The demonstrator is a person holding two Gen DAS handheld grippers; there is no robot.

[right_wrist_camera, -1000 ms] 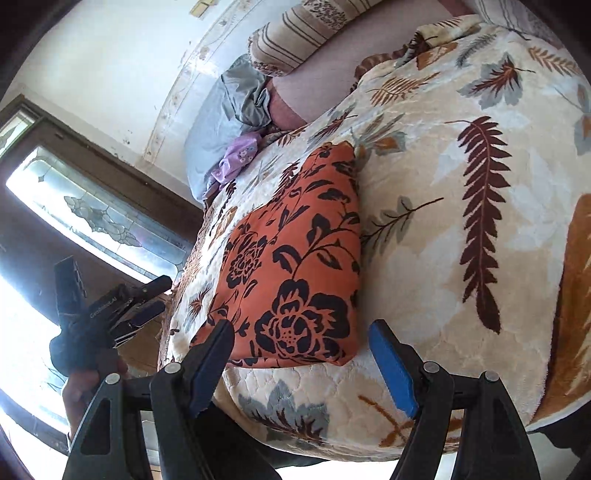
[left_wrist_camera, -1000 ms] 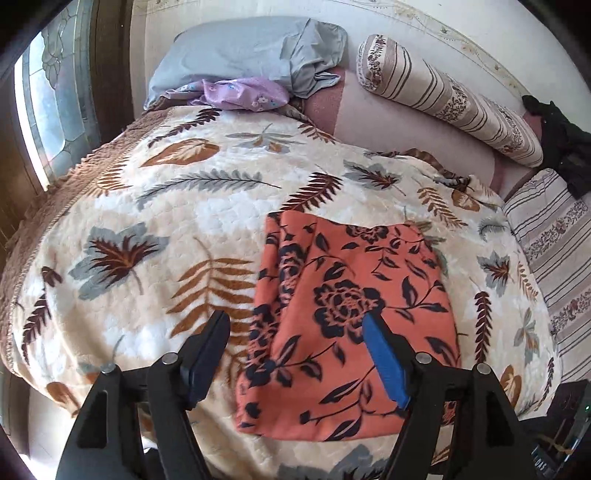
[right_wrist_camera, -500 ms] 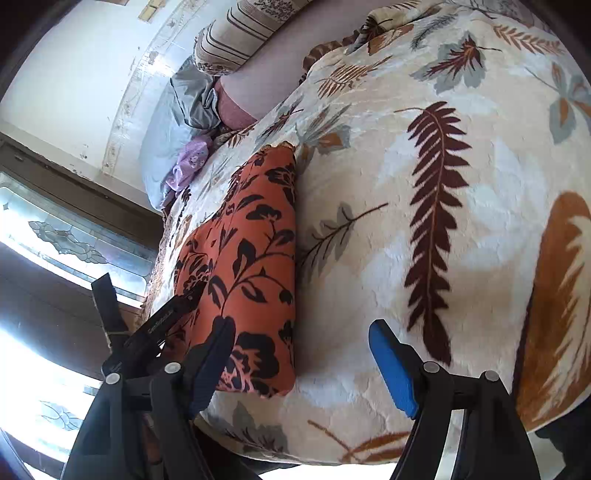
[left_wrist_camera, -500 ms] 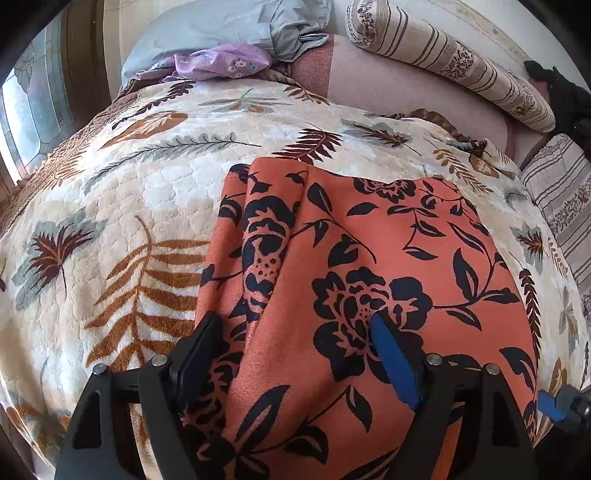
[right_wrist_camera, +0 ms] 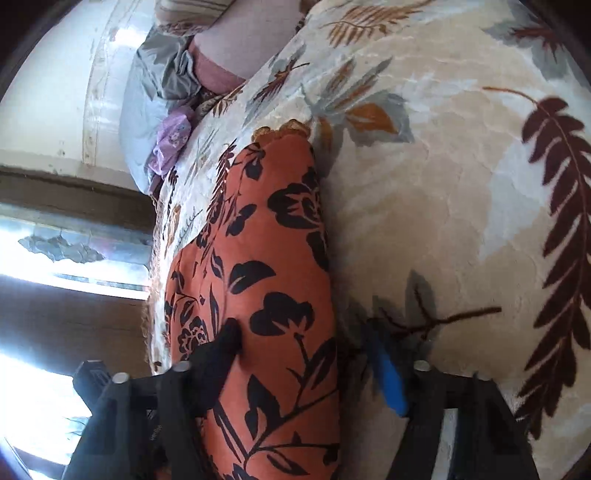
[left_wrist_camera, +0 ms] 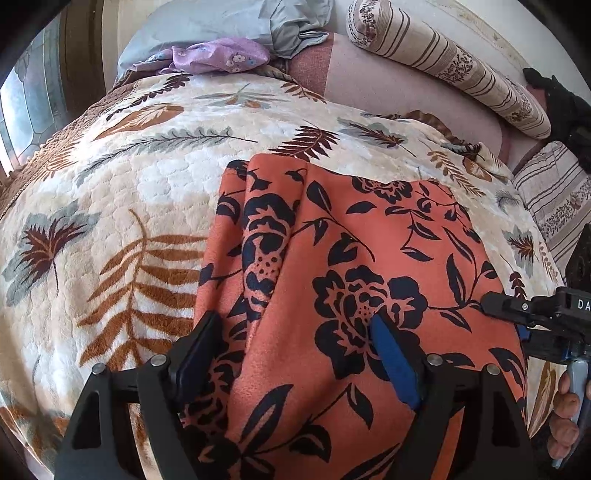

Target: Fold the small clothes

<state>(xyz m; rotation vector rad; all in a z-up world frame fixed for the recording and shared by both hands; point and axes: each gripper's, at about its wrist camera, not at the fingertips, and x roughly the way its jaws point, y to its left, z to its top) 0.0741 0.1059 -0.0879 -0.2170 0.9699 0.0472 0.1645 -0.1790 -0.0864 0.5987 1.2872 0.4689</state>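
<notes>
An orange garment with a black flower print [left_wrist_camera: 354, 266] lies folded on the leaf-patterned blanket [left_wrist_camera: 122, 206]. My left gripper [left_wrist_camera: 291, 347] is open, low over the garment's near left part, one finger at each side of a fold. My right gripper [right_wrist_camera: 303, 354] is open at the garment's right edge [right_wrist_camera: 273, 258]; its left finger [right_wrist_camera: 221, 347] rests on the cloth and its blue finger [right_wrist_camera: 388, 376] is on the blanket [right_wrist_camera: 461, 184]. The right gripper also shows in the left wrist view [left_wrist_camera: 532, 314].
A grey pillow [left_wrist_camera: 229, 26] and a purple cloth [left_wrist_camera: 218, 55] lie at the head of the bed. A striped bolster [left_wrist_camera: 443, 62] lies at the back right. A window [right_wrist_camera: 55, 240] is at the bed's left side.
Both grippers have come down and in to the garment. The left now straddles its near left part; the right has reached its right edge.
</notes>
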